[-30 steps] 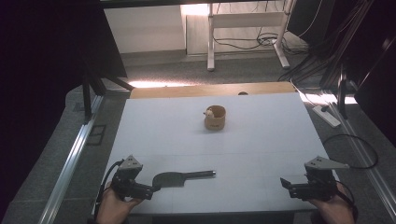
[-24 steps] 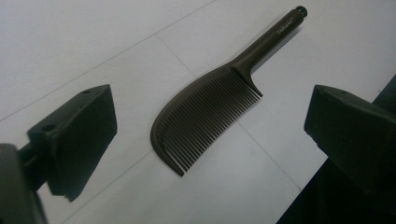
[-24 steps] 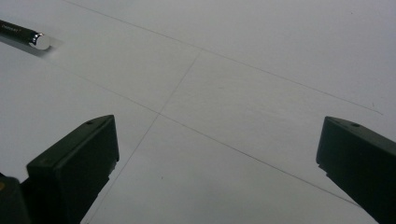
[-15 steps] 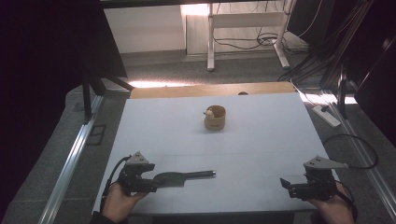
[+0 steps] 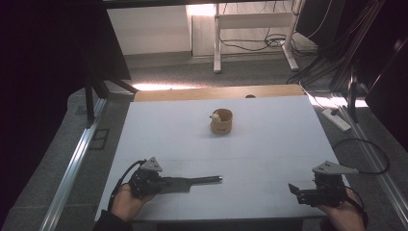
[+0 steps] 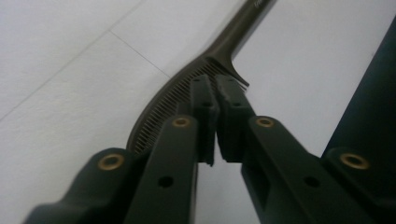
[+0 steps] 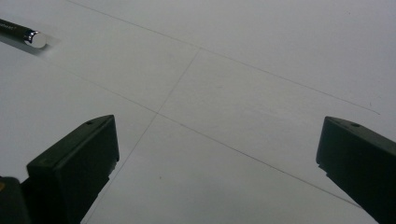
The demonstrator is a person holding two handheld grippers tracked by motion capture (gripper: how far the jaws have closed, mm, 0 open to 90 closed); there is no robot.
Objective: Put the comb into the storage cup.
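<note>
A dark long-handled utensil [image 5: 192,182] with a ribbed oval head [image 6: 163,100] lies on the white table [image 5: 269,144] near the front left, its handle pointing right. My left gripper [image 5: 163,184] [image 6: 215,81] has just been closing and is now shut, with its tips pinching the near end of that head. My right gripper [image 5: 294,188] [image 7: 217,122] rests at the front right, open wide with only bare table between its jaws. The handle's shiny tip [image 7: 33,38] shows at the upper left of the right gripper view.
A small brown cup [image 5: 221,121] with something pale inside stands at the table's middle, toward the far side. A wooden strip [image 5: 192,93] borders the far edge. Metal rails run along both sides, and cables and a power strip [image 5: 336,119] lie on the floor at right.
My left gripper has slid right onto the utensil's head and its jaws have closed on it. The right gripper, the utensil and the cup have stayed put.
</note>
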